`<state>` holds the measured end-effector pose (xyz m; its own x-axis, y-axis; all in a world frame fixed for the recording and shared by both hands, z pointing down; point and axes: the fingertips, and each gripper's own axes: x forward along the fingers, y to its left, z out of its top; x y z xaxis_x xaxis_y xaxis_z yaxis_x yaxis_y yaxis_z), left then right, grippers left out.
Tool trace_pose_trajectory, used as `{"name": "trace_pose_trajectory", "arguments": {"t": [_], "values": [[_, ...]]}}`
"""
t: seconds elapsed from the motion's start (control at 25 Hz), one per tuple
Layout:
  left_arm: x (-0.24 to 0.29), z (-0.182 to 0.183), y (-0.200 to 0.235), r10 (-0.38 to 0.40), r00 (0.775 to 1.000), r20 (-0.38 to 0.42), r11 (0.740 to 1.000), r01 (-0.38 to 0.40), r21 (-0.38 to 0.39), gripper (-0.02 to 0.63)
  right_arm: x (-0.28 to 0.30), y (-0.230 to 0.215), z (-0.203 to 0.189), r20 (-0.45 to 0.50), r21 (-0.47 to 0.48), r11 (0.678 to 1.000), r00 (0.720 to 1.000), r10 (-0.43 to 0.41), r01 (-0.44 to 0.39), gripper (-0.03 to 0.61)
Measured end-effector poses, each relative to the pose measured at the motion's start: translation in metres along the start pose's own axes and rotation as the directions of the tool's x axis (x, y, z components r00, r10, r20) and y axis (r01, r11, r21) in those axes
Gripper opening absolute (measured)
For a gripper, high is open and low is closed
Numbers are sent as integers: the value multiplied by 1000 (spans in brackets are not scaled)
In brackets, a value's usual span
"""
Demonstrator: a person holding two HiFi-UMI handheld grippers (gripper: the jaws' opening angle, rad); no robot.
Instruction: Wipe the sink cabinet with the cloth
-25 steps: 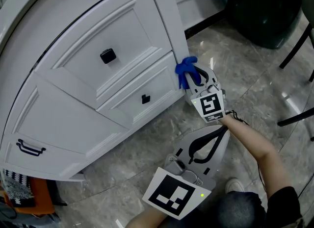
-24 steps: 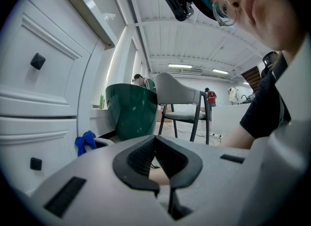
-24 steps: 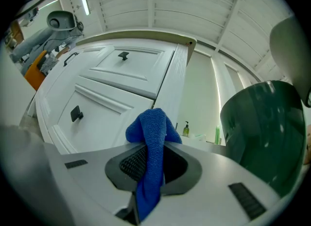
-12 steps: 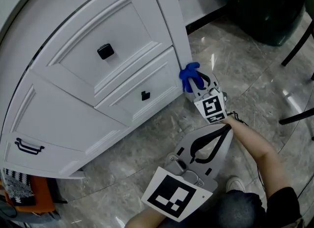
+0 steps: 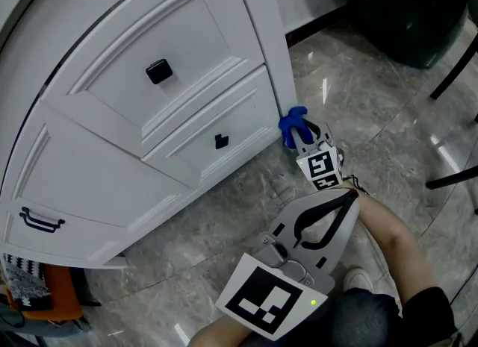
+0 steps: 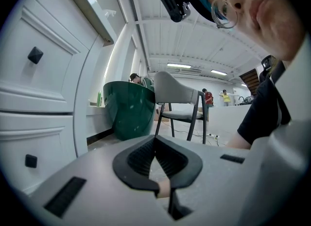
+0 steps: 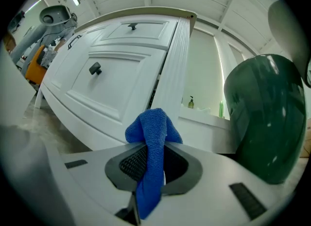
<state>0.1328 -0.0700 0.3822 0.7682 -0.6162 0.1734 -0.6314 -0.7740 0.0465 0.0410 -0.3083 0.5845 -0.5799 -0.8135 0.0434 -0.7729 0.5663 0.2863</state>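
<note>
Head view: the sink cabinet [image 5: 149, 114] is cut off at the top and left edges, so its countertop is unseen. The right gripper [image 5: 301, 133] pinches the blue cloth [image 5: 293, 123] between its jaws; the right gripper view shows the cloth [image 7: 154, 142] bunched above the pads, its lower end hidden in the jaw throat. Whether cloth and corner post [image 5: 263, 39] touch cannot be told. The left gripper [image 5: 348, 195] hangs apart, jaws pressed together on nothing. Compared with a second ago, the cloth sits lower on the post, near the floor [image 5: 224, 226].
</note>
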Motion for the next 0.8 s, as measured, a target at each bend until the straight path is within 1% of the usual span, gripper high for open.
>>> {"name": "trace_pose_trajectory", "arguments": {"t": [0.16,0.28,0.48,0.6,0.72,0.8], "values": [[0,-1,2,-2,1000,0,1000,2,-2,3,0,7,-16,-56,-12,1000,998,17,-17,60],[0,-2,5,0,1000,5,1000,0,-12,3,1,11,-31,-90,-4,1000,996,17,-17,60],[2,-8,15,5,1000,11,999,-4,-42,3,3,14,-42,-102,40,999,995,12,-7,60],[4,-13,21,-3,1000,5,999,3,-45,3,5,16,-55,-120,55,998,993,16,-10,60],[7,-18,27,-12,1000,8,1000,12,-19,3,8,16,-60,-138,77,997,990,19,-9,60],[5,-19,35,4,1000,18,999,-5,45,5,4,19,-59,-164,123,992,985,42,-22,60]]}}
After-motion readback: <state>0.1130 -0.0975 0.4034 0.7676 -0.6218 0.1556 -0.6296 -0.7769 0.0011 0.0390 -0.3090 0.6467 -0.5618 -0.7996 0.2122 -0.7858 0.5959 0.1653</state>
